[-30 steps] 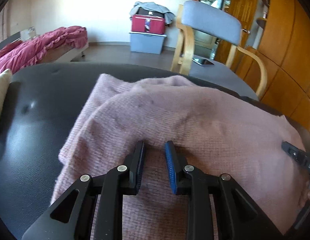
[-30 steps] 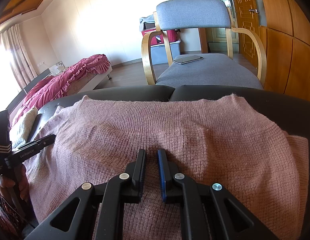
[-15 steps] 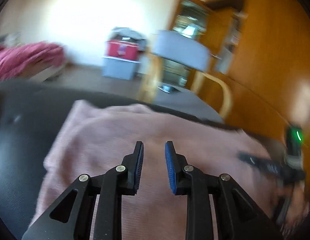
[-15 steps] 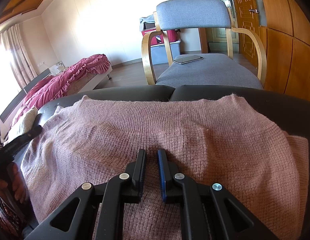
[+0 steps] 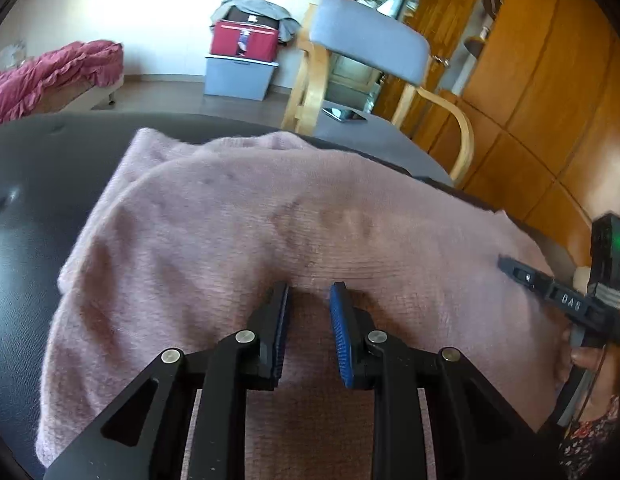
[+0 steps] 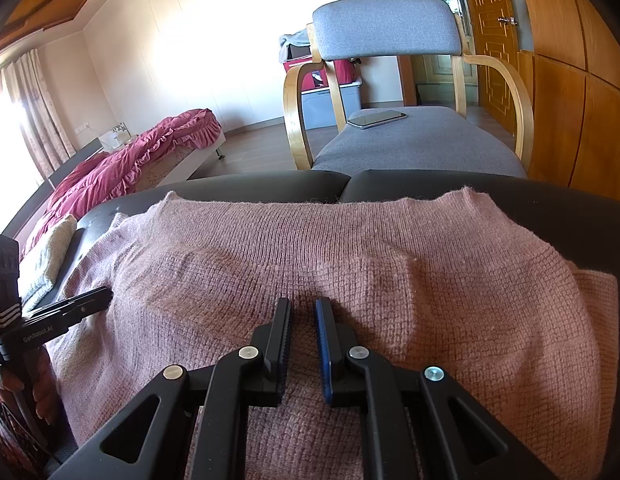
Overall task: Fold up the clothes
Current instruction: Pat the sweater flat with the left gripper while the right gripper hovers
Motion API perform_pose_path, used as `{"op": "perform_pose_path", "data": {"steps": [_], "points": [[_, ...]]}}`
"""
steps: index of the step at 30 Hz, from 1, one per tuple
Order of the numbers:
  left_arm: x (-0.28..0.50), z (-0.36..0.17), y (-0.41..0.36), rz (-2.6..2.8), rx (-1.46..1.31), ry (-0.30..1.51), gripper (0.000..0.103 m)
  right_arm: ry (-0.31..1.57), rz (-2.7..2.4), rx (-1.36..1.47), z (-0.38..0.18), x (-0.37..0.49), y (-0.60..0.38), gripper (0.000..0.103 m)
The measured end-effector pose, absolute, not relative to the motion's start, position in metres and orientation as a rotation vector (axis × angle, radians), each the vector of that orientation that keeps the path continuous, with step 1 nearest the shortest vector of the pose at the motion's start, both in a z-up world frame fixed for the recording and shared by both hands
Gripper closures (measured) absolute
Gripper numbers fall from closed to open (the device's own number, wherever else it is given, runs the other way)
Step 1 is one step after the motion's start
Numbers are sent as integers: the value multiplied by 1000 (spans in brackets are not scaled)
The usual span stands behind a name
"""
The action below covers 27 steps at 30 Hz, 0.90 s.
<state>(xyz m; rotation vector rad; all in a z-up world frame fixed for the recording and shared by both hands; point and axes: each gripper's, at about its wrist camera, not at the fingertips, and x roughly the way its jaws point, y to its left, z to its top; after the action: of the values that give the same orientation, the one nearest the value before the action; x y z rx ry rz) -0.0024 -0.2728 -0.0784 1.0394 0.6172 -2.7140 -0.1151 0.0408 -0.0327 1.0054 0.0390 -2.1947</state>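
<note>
The pink sweater point(image 6: 350, 264) ends short of the black surface's point(image 5: 42, 184) edges, both grippers' fingers point(image 5: 342, 320) point(image 6: 324, 340) narrowly parted above it.

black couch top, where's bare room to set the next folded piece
Bare black couch top lies left of the pink sweater, up to the cream cushion at its far left end. A narrow bare strip borders the sweater's far edge, toward the grey armchair. The middle is crowded: sweater, left gripper and right gripper.
</note>
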Motion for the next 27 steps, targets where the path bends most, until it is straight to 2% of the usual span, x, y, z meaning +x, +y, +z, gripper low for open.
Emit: {"op": "perform_pose_path", "data": {"steps": [3,6,10,12,15,17,21,25,27], "points": [[14,-76,-285,-2716,946,734,79,34,-2192,1006,-33,-115,41,93],[30,-65,-292,-2689,782,728,79,35,-2193,1006,-33,-116,41,93],[20,-42,-284,-2682,691,508,79,39,-2194,1005,-33,-116,41,93],[-2,-33,-274,-2656,752,342,79,40,-2195,1005,-33,-116,41,93],[-44,-33,-275,-2597,897,213,79,36,-2193,1006,-33,-115,42,93],[-65,-42,-286,-2562,960,234,79,29,-2190,1007,-33,-116,43,93],[-80,-72,-310,-2554,1079,406,77,20,-2185,1008,-33,-116,43,93],[-73,-74,-323,-2448,1016,417,76,19,-2184,1008,-33,-116,44,93],[-68,-77,-338,-2406,992,505,77,18,-2183,1008,-33,-116,44,93]]}}
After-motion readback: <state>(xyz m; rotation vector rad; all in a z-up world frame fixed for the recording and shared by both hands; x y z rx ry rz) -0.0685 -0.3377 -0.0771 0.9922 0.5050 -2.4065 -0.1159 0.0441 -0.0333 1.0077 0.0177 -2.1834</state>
